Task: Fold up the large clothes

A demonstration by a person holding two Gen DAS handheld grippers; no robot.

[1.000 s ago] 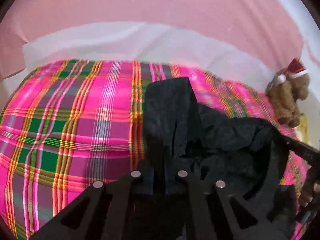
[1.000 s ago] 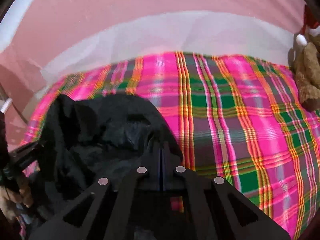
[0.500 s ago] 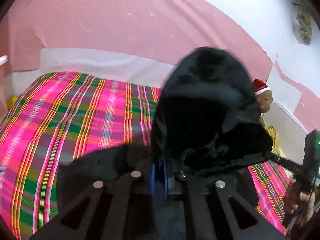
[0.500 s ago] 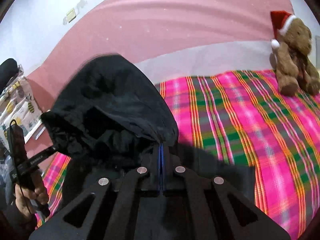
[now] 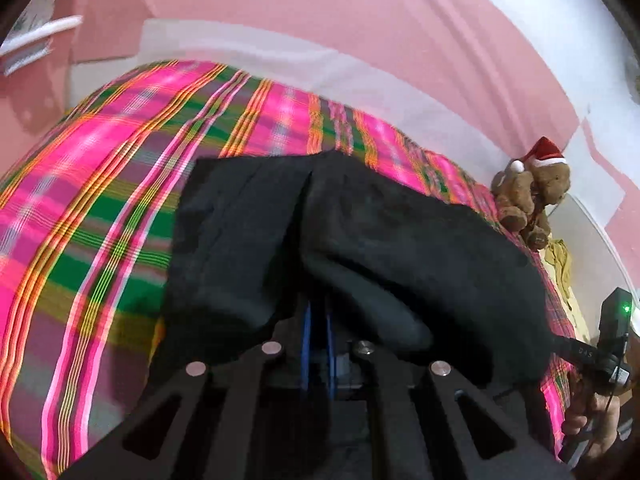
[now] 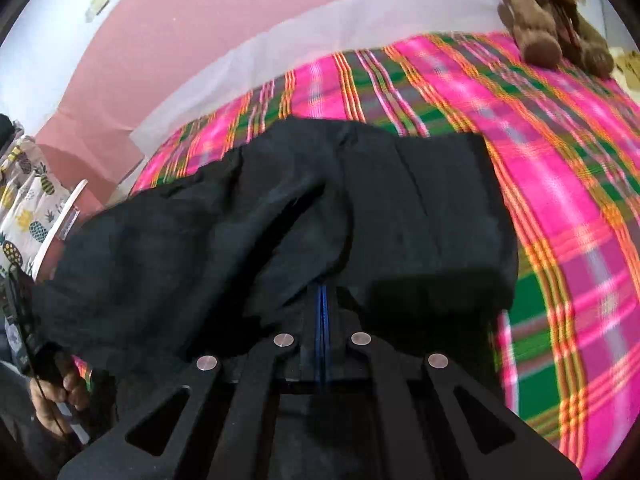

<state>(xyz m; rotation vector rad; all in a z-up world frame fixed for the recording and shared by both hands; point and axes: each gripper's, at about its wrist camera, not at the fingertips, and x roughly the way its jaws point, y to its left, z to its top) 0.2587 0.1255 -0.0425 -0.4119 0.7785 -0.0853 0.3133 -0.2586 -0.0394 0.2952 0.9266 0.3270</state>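
A large black garment [image 5: 380,240] [image 6: 280,216] lies spread over the pink plaid bed cover [image 5: 100,200] [image 6: 560,160]. My left gripper [image 5: 318,312] is shut on the garment's near edge, and the cloth bunches over its blue pads. In the right wrist view my right gripper [image 6: 322,300] is shut on the same edge further along. The cloth sags in a fold between the two. Each view shows the other gripper with the person's hand [image 5: 592,420] [image 6: 56,396] at the frame's side.
A brown teddy bear [image 5: 528,192] [image 6: 556,12] in a red Santa hat sits at the bed's far right corner. A pink wall [image 5: 320,12] with a white band runs behind the bed. A pineapple-print cloth [image 6: 24,204] hangs at the left.
Both grippers carried the black garment's edge up and then down toward the near side of the bed. The cloth, bunched and lifted half a second ago, now lies flatter and wider on the cover.
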